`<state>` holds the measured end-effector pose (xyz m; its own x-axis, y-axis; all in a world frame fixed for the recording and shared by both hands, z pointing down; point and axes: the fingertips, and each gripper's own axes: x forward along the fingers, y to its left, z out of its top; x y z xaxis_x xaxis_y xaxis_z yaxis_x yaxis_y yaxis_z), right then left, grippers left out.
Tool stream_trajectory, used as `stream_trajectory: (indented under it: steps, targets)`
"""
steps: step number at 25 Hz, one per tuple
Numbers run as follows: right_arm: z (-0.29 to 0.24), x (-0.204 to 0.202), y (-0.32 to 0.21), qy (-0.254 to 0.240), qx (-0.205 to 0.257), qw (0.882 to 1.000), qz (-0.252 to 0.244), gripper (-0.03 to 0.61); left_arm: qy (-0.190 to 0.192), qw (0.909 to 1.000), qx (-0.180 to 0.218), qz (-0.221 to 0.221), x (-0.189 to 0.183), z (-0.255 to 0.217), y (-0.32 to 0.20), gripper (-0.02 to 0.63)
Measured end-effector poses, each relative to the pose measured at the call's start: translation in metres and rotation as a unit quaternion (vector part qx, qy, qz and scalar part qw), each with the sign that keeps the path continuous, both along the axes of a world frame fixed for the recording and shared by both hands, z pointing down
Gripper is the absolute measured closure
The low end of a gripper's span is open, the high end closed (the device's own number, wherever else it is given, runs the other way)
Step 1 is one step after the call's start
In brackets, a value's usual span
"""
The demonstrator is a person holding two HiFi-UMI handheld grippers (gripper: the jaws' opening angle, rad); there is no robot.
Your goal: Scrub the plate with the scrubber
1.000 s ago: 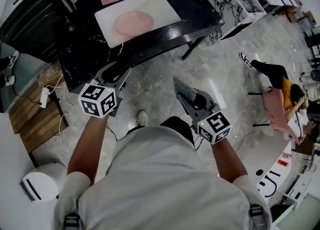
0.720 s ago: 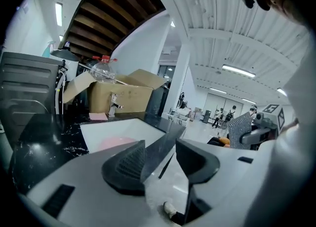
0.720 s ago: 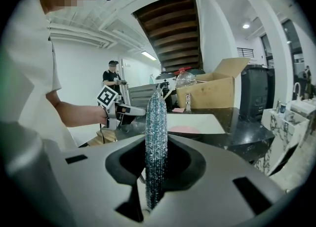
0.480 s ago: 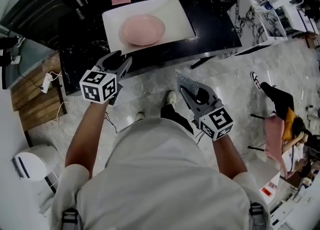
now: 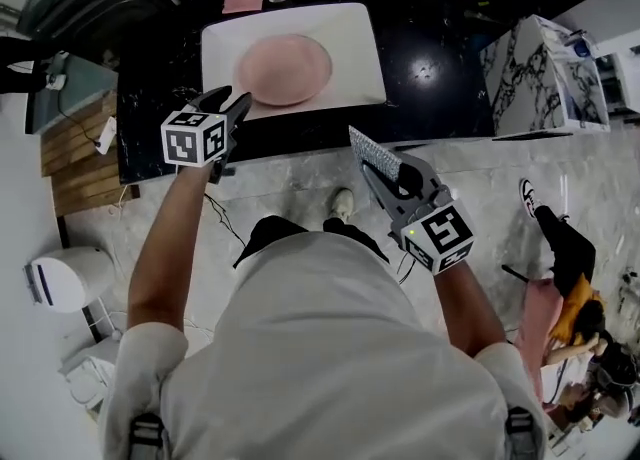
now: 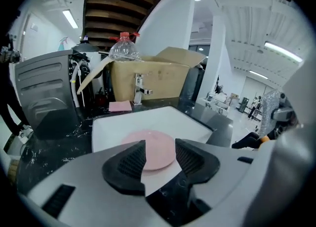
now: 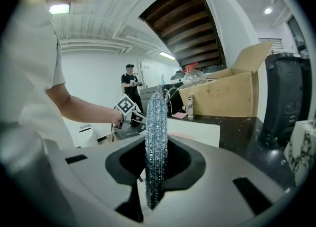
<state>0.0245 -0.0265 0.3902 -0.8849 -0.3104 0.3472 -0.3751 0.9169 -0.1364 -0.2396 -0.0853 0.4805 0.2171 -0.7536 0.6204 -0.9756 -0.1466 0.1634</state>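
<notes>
1. Plate. The pink plate (image 5: 283,68) lies flat in the white sink (image 5: 360,48), which is set in the black counter (image 5: 430,68). The plate sits left of the sink's middle. A tap (image 6: 138,88) stands at the far rim of the sink, and a pink cloth (image 6: 120,105) lies just beside it on the counter. A cardboard box (image 6: 158,75) stands behind the tap, with a clear plastic bottle (image 6: 124,48) above its left end.

2. Left gripper. The left gripper (image 5: 230,101) is at the counter's front edge, near the sink's front-left corner, and points toward the plate. In the left gripper view its jaws stand apart with nothing between the pads (image 6: 133,161). The plate shows through the gap, farther off in the sink.

3. Right gripper. The right gripper (image 5: 395,180) is in front of the counter, over the floor and well apart from the plate. Its jaws are clamped on the scrubber (image 5: 372,155). In the right gripper view the scrubber, flat and glittery, stands upright and edge-on between the jaws, and it reaches past the fingertips.
</notes>
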Motion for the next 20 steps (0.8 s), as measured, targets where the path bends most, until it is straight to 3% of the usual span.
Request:
stream_trajectory:
  steps: [10, 20]
  targets:
    - [0.014, -0.010, -0.049, -0.001, 0.002, 1.000, -0.023, 0.503, -0.042, 0.9954, -0.086, 0.004, -0.025, 0.053, -0.062, 0.426]
    - [0.023, -0.045, -0.086, 0.028, -0.014, 0.999, 0.019, 0.502, -0.069, 0.9831, -0.165, 0.040, -0.070, 0.118, -0.125, 0.426]
